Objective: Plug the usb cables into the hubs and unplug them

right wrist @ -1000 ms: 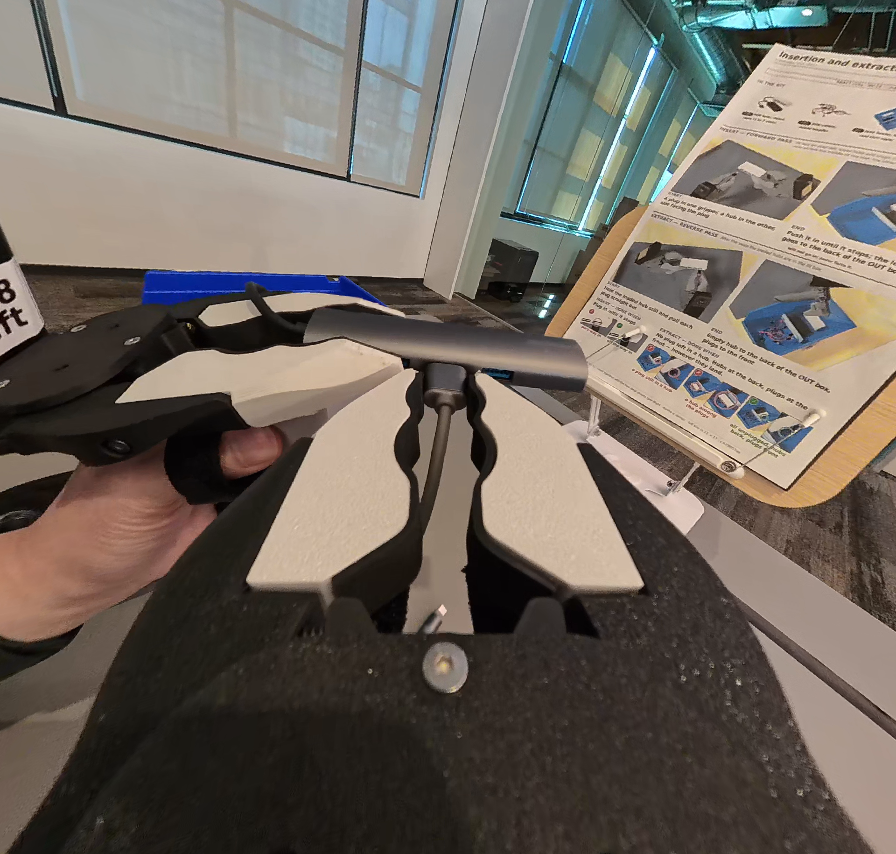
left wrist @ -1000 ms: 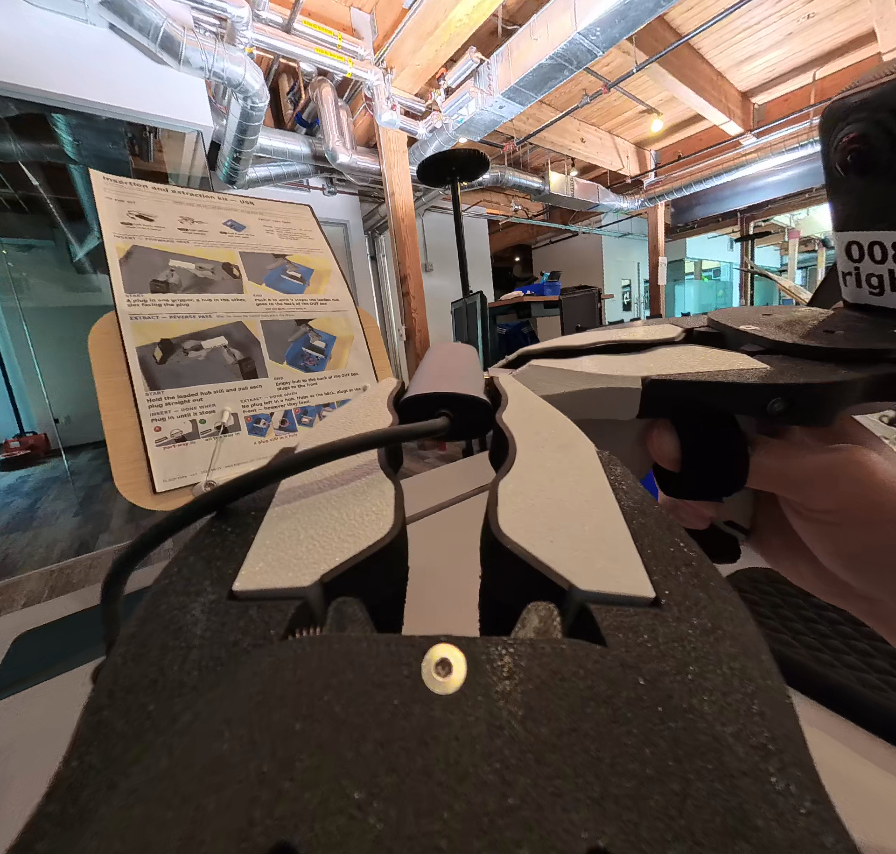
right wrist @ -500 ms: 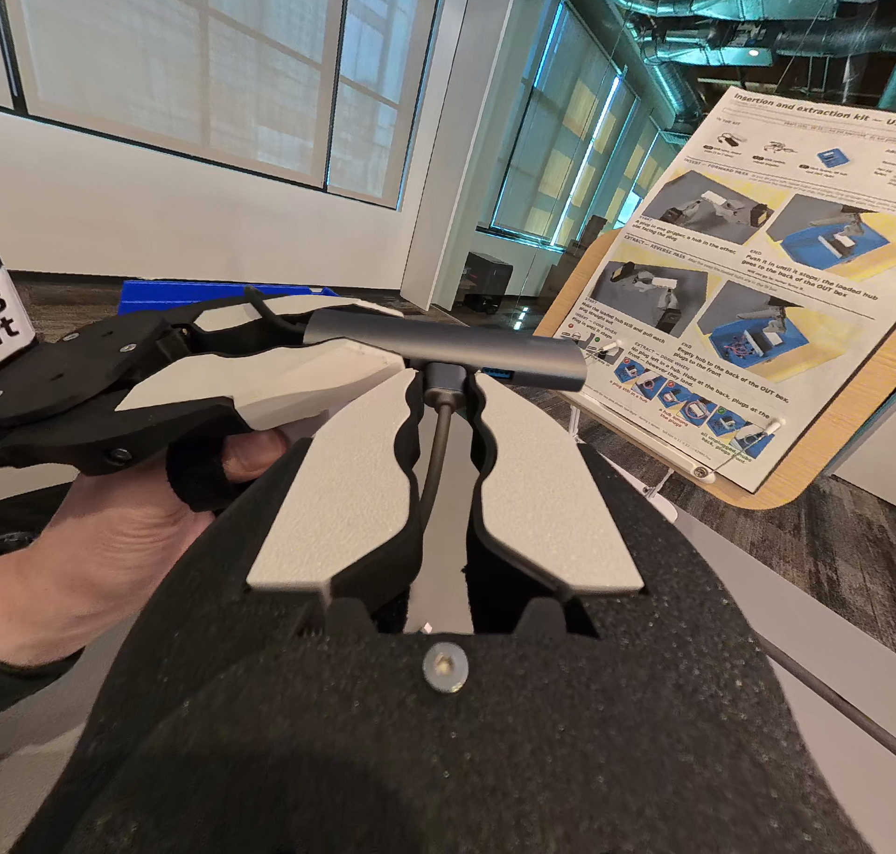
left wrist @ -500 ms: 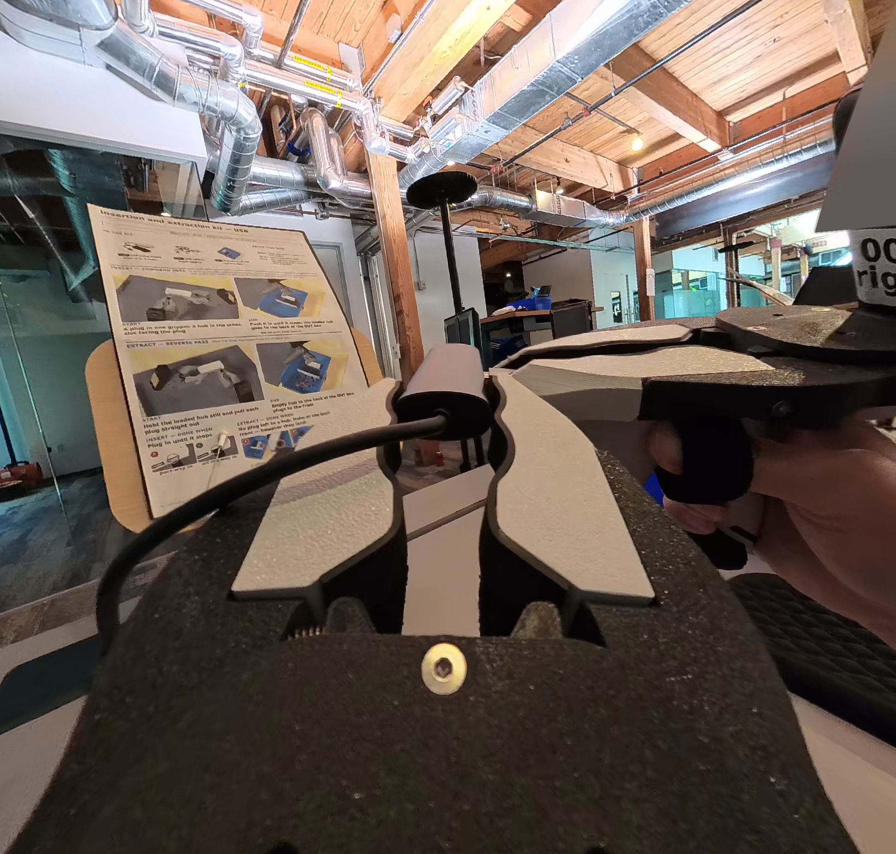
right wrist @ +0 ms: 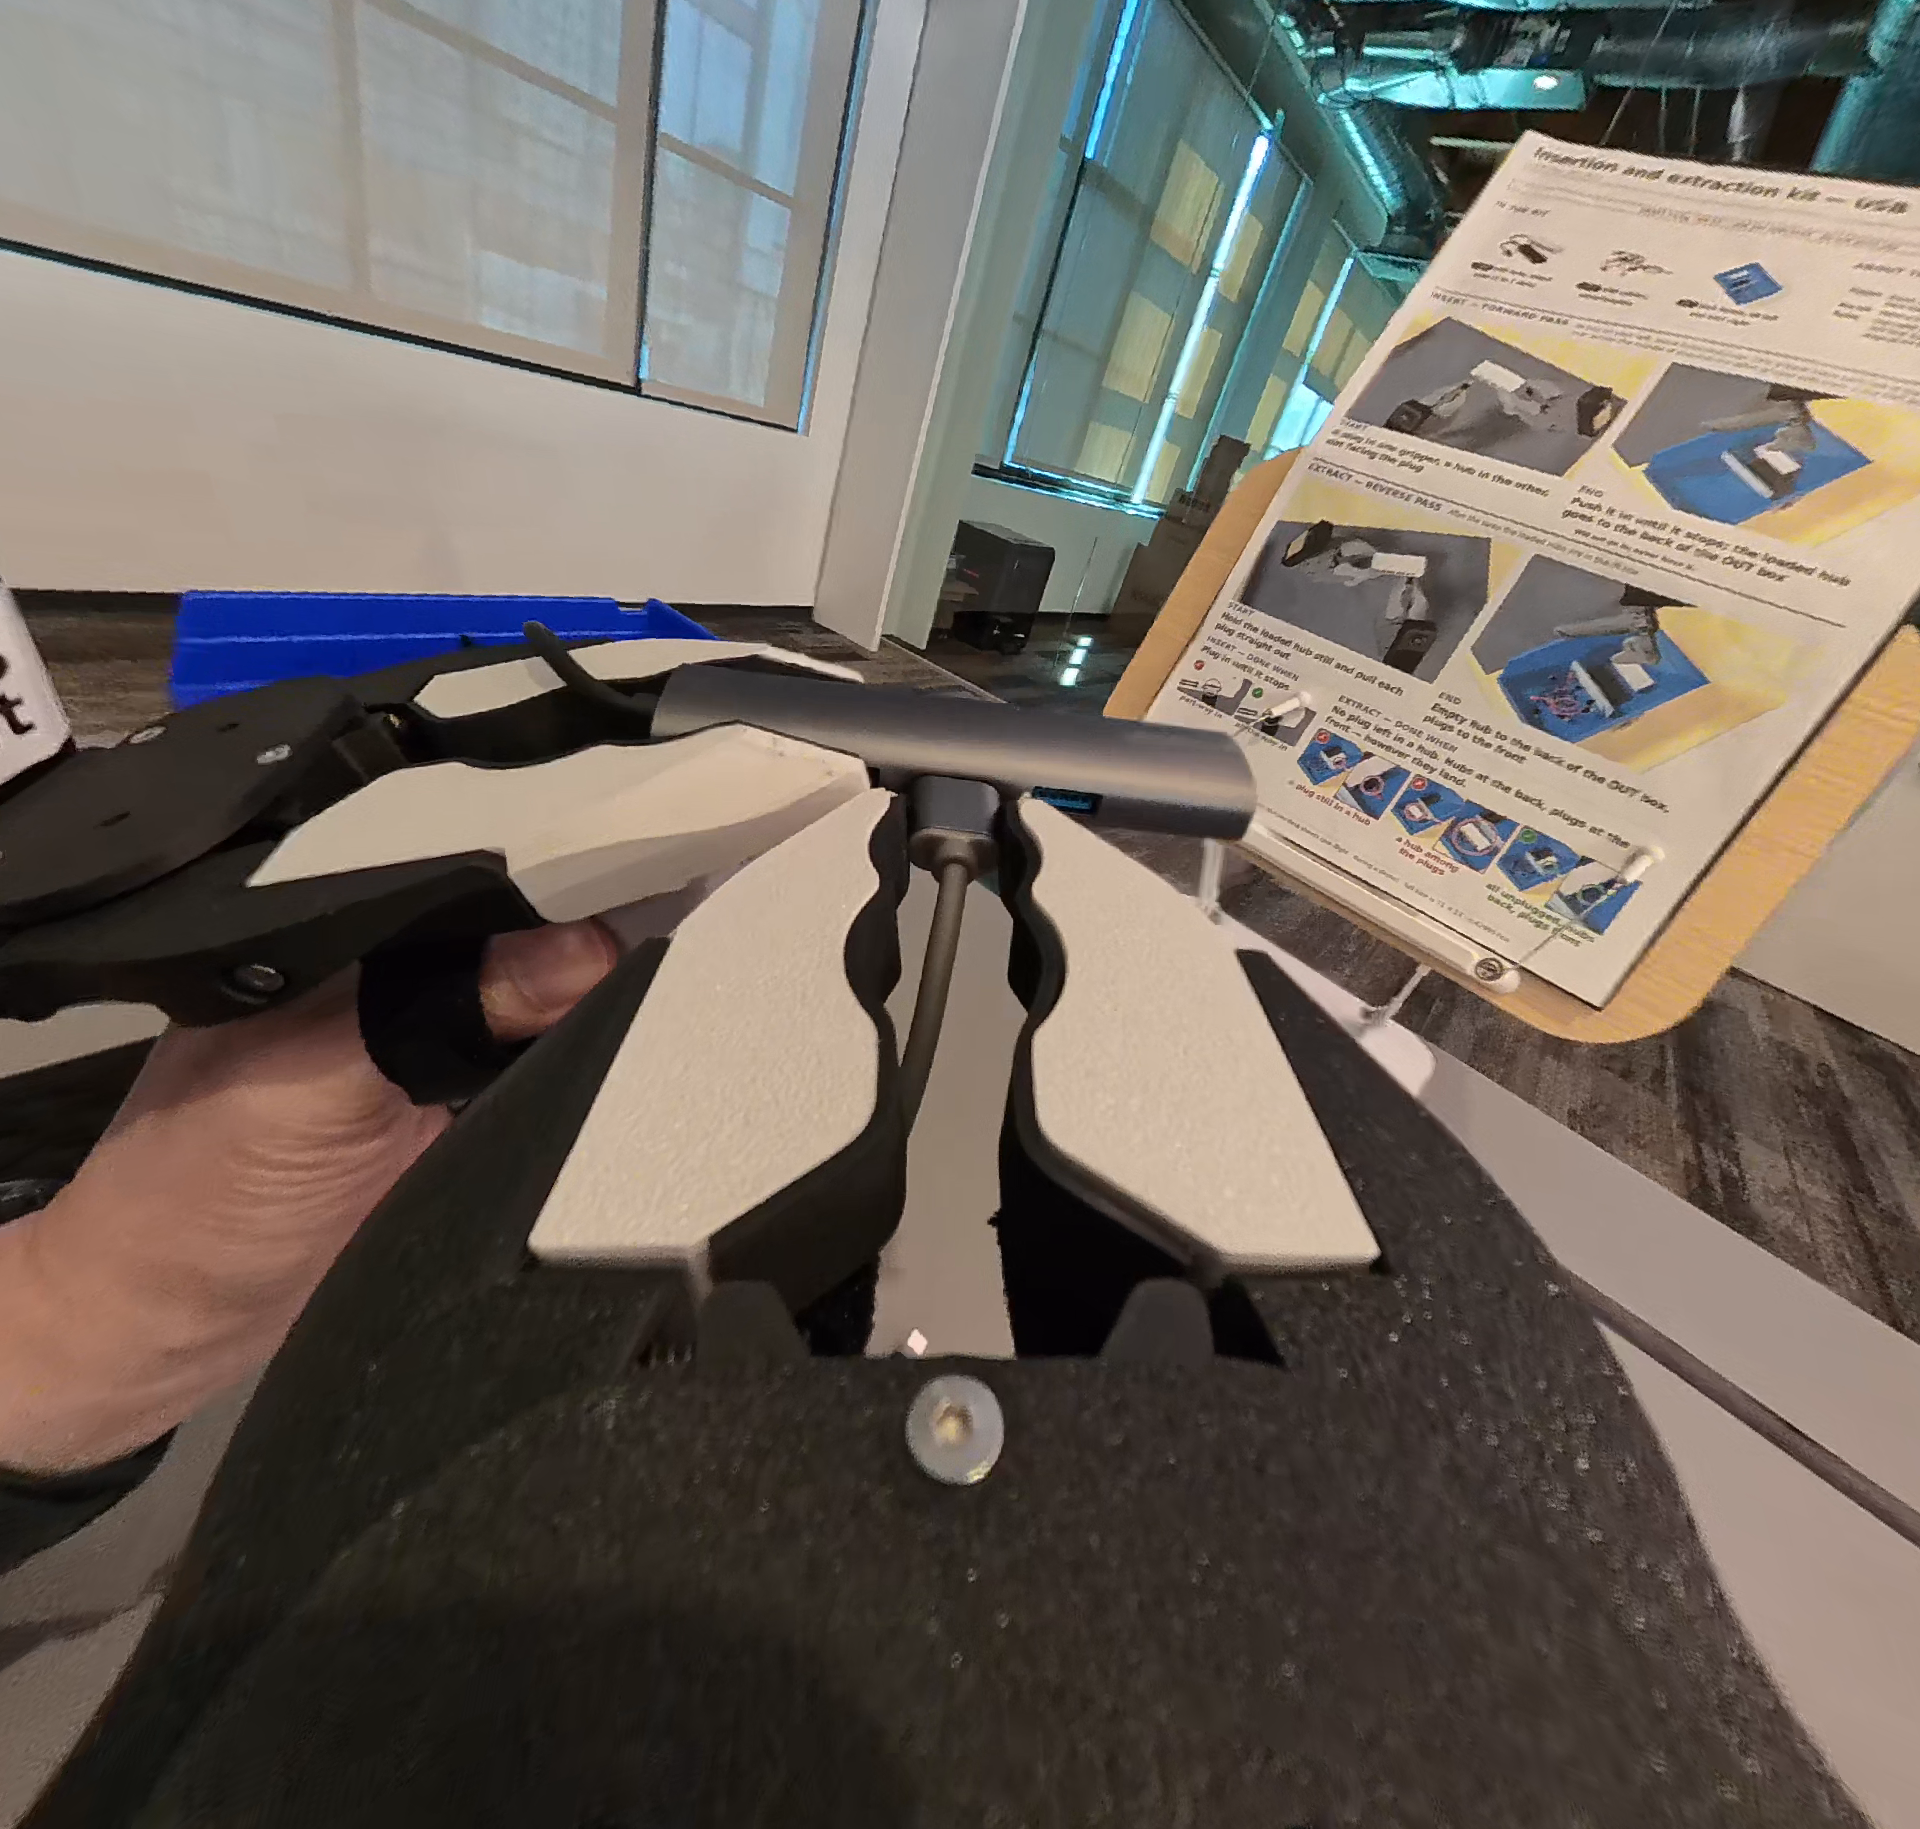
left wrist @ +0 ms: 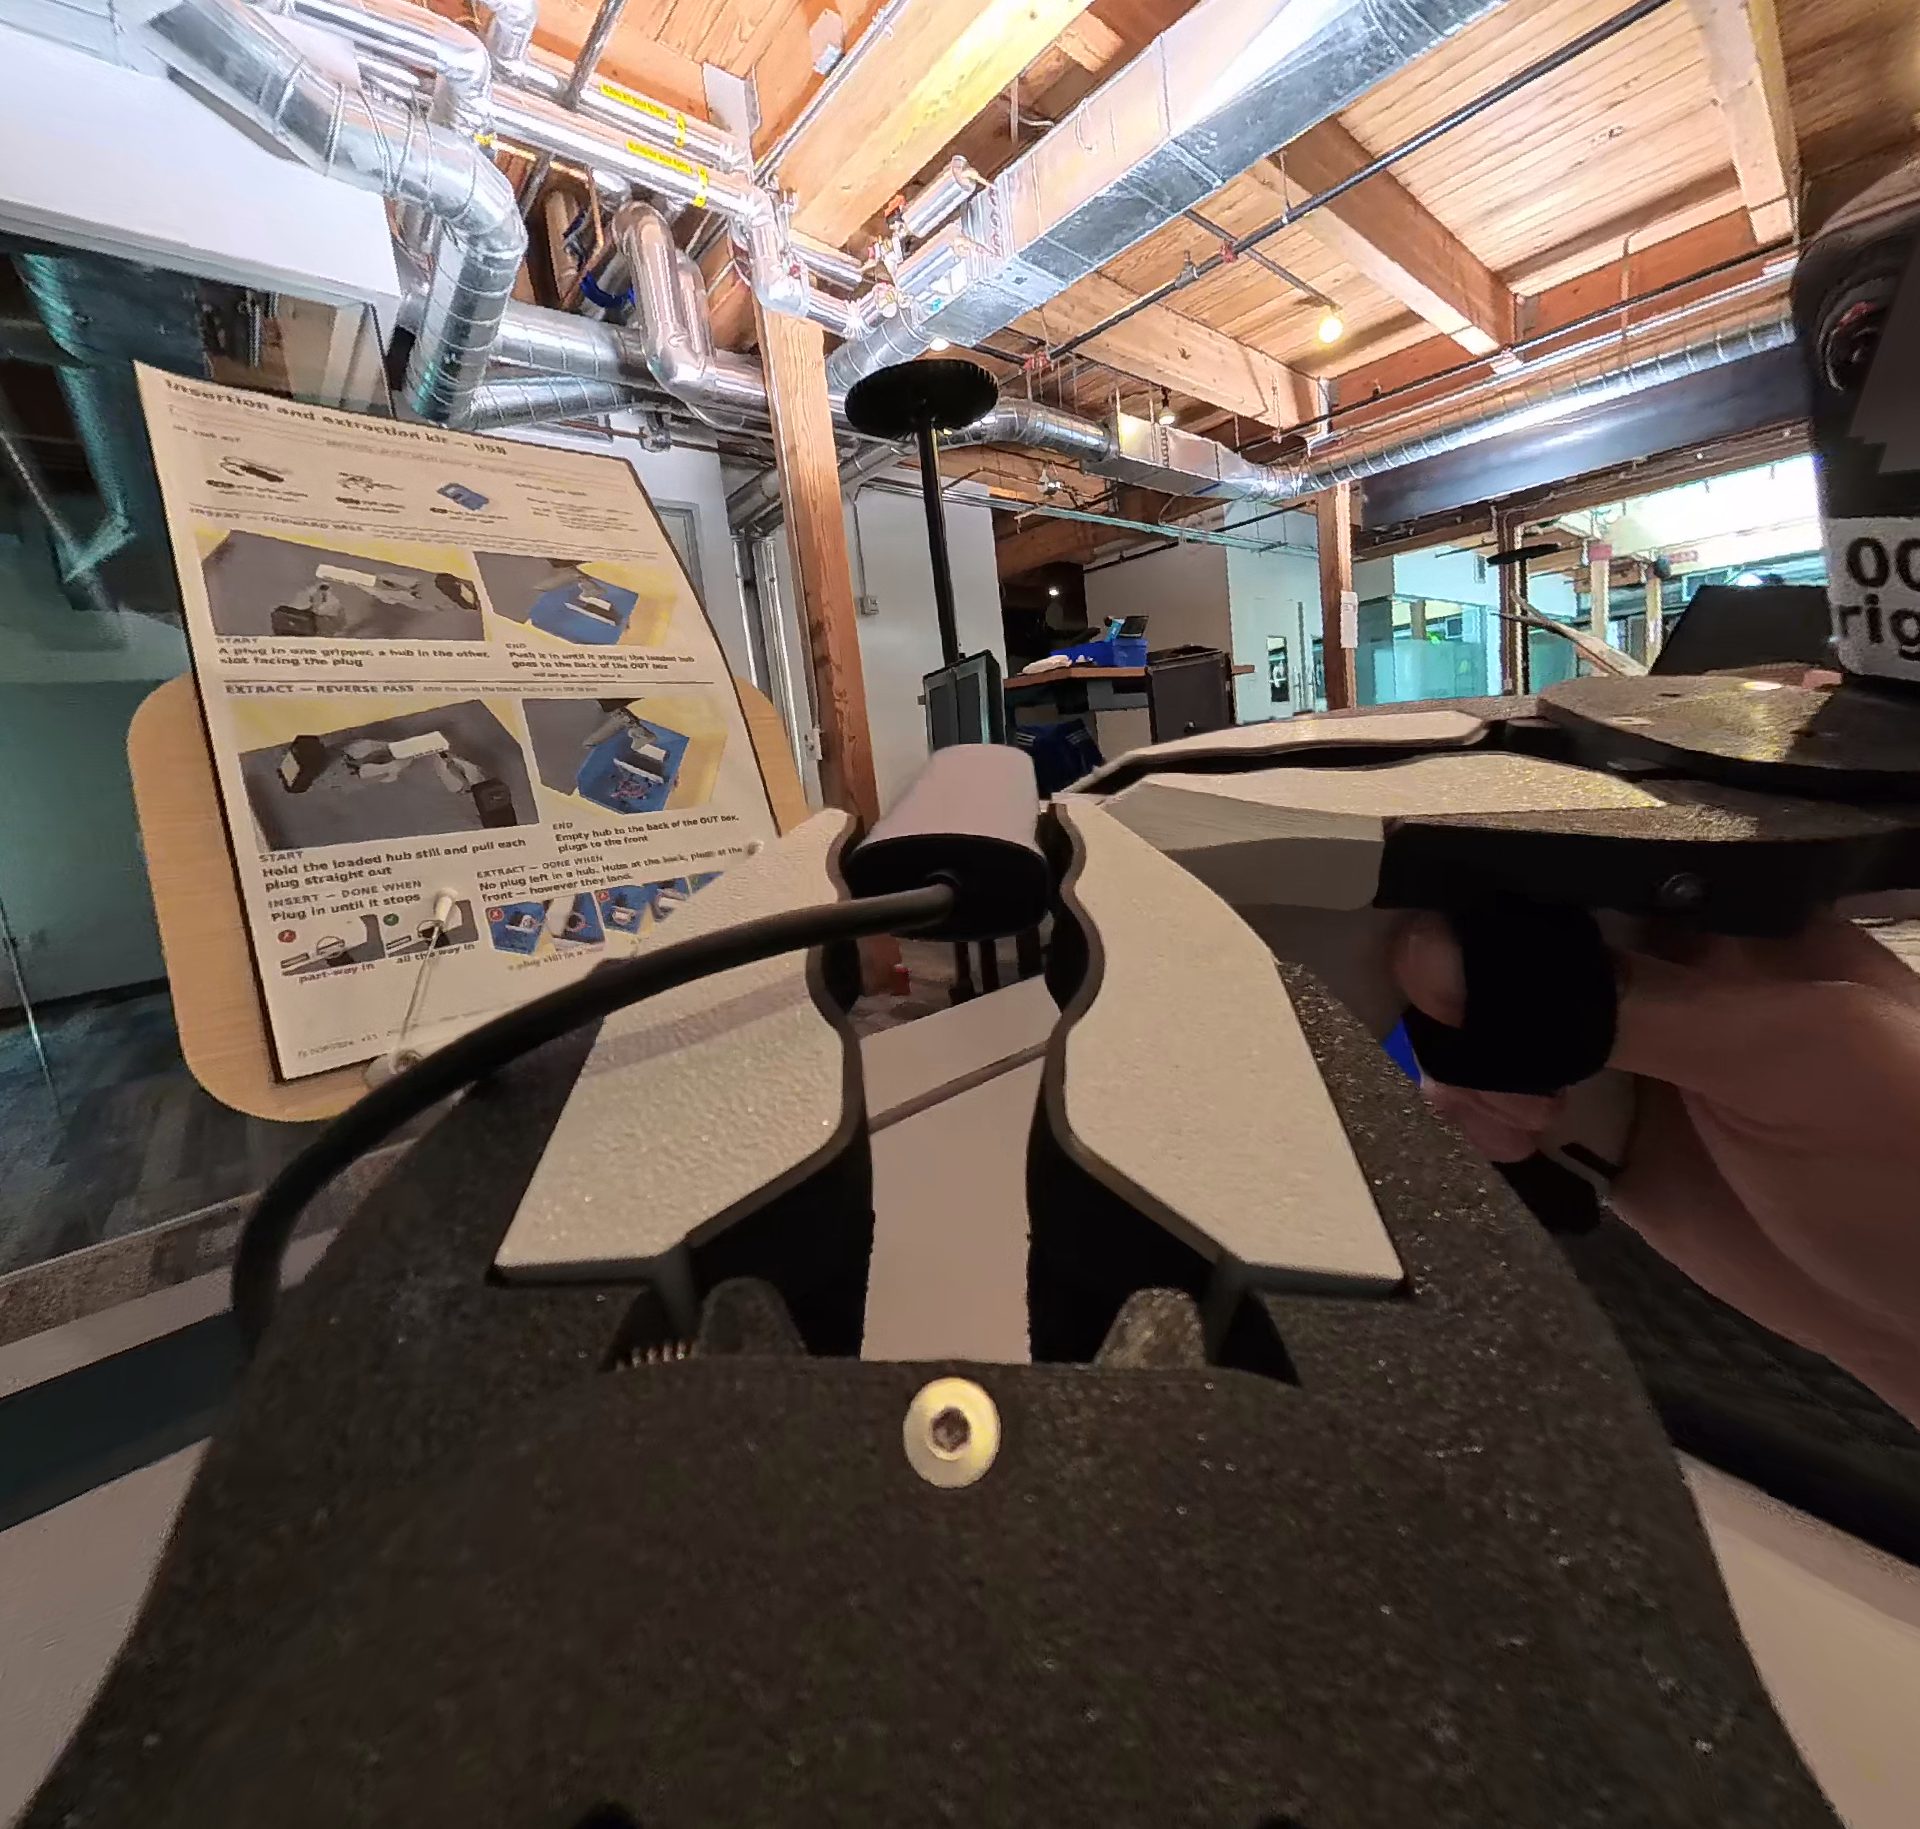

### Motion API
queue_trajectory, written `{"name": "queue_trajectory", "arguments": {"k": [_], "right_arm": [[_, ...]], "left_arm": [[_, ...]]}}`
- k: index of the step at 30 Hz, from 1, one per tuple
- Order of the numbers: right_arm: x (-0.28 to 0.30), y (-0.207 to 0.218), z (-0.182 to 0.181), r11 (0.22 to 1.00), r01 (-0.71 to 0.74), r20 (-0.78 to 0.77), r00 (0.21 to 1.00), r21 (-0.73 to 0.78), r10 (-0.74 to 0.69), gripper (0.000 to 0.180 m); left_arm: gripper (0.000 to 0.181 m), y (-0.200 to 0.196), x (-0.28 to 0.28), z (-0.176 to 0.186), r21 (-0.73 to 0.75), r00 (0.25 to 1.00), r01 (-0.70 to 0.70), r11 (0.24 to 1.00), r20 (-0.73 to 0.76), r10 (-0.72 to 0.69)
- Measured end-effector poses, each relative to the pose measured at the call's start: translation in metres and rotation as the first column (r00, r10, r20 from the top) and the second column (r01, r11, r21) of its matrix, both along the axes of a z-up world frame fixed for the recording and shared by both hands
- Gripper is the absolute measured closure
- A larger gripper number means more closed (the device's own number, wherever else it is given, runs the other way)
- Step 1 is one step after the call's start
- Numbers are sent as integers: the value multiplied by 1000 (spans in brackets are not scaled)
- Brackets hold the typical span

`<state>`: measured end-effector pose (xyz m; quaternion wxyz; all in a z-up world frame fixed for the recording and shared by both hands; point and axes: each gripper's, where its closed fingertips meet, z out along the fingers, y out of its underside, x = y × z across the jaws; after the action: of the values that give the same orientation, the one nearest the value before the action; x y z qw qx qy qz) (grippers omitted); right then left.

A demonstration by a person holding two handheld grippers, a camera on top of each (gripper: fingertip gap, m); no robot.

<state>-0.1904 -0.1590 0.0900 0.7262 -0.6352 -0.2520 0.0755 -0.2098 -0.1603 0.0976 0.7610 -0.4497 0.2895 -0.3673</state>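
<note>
From the left wrist view, the left gripper [left wrist: 951, 875] has its jaws closed on the rounded end of a smooth grey metal hub [left wrist: 971, 808], held at 12 o'clock between two pebbly white fingers [left wrist: 686, 1073] edged in black. A glossy black cable [left wrist: 540, 1031] leaves the hub's dark end cap and arcs down toward 8 o'clock. The gripper body is grainy black plastic with a single silver screw. At 3 o'clock the right gripper [left wrist: 1299, 771] lies flat, pointing at the hub, a hand [left wrist: 1766, 1104] around its black handle. At 10 o'clock a printed instruction sheet [left wrist: 447, 699] leans on a rounded wooden board.

From the right wrist view, the right gripper [right wrist: 954, 823] has its jaws narrowed onto a small grey usb plug [right wrist: 951, 808] at 12 o'clock, seated in the side of the long matte hub [right wrist: 956, 730], which runs crosswise. The plug's thin grey cord [right wrist: 935, 958] trails back between the fingers. The left gripper [right wrist: 727, 730] clamps the hub's far end at 10 o'clock. Behind it sits a blue plastic bin [right wrist: 416, 626]; I cannot see inside it. The grey desk [right wrist: 1662, 1291] runs along at 4 o'clock
</note>
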Motion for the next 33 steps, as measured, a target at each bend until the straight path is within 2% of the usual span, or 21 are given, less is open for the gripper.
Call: {"name": "queue_trajectory", "arguments": {"k": [7, 11, 23, 26, 29, 33], "right_arm": [[5, 1, -2, 996, 88, -47, 995, 10, -87, 163], [8, 0, 0, 994, 108, -89, 990, 7, -107, 163], [12, -13, 5, 990, 130, -86, 988, 52, -125, 163], [9, -16, 9, 991, 93, -81, 993, 99, -85, 163], [5, -14, 6, 995, -9, -53, 999, 103, 15, 163], [11, -7, -7, 995, -31, 24, 999, 94, 29, 163]], "left_arm": [[148, 2, 4, -1, -22, 1000, 19, 1000, 11, -18], [147, 2, 7, 1, -27, 999, 27, 999, 25, -27], [147, -10, 11, 6, 26, 999, 42, 999, -9, -42], [147, -13, 9, 10, 28, 997, 70, 997, 18, -71], [148, -16, 5, 10, 76, 997, 65, 995, 23, -67], [147, -11, 9, -1, -22, 991, 134, 991, 34, -133]]}}
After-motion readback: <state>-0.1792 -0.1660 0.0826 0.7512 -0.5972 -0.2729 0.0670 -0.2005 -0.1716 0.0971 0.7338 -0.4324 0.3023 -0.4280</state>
